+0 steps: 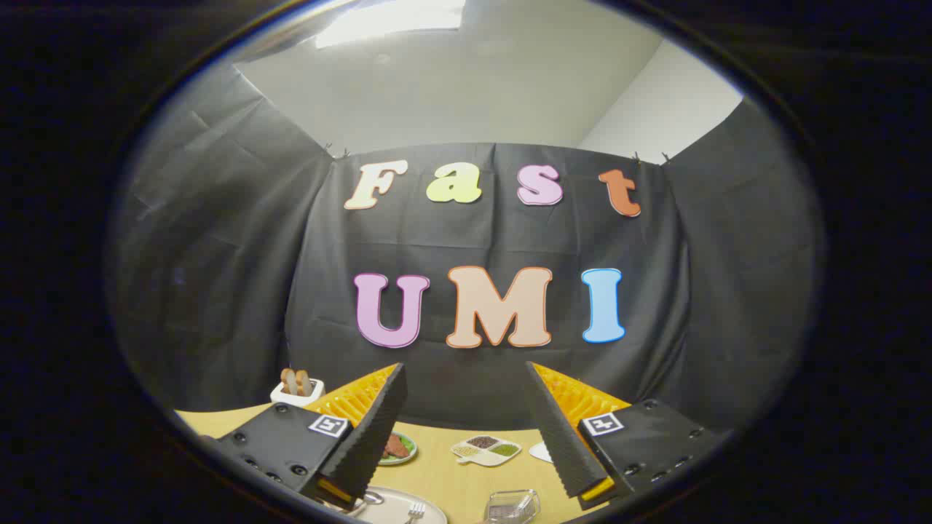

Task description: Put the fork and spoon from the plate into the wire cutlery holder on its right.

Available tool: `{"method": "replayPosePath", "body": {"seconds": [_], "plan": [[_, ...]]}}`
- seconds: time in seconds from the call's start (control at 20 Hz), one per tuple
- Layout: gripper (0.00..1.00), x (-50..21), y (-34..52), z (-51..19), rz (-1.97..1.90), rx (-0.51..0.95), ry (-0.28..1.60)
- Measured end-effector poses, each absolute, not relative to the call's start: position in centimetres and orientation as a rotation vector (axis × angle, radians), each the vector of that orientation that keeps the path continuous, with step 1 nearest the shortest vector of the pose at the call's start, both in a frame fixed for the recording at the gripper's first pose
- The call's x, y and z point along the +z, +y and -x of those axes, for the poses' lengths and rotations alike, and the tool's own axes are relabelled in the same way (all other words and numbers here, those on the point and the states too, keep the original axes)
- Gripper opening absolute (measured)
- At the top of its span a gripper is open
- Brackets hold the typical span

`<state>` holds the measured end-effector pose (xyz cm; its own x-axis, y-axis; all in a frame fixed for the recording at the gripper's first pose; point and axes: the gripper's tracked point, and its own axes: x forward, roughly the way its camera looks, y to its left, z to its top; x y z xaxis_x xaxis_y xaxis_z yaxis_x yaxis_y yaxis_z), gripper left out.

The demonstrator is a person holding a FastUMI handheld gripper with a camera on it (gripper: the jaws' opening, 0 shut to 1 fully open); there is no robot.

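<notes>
Gripper view: the gripper (466, 407) is held high above the wooden table (451, 473), fingers spread wide, gripping nothing. Between them below, a fork (416, 511) lies on the plate (397, 507); right of it sits what may be the cutlery holder (512, 506).

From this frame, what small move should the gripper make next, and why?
Probably tilt down toward the plate. The gripper is open with nothing between its fingers and aims at the booth wall, while the fork lies on the plate below them, beside the holder.
</notes>
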<state>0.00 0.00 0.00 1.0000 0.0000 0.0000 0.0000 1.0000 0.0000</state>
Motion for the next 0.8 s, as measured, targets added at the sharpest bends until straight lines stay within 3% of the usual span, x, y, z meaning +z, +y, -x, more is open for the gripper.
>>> {"method": "replayPosePath", "body": {"seconds": [0.8], "plan": [[1.00,-1.5,2.2,-0.3,-0.055,-0.026,0.019]]}}
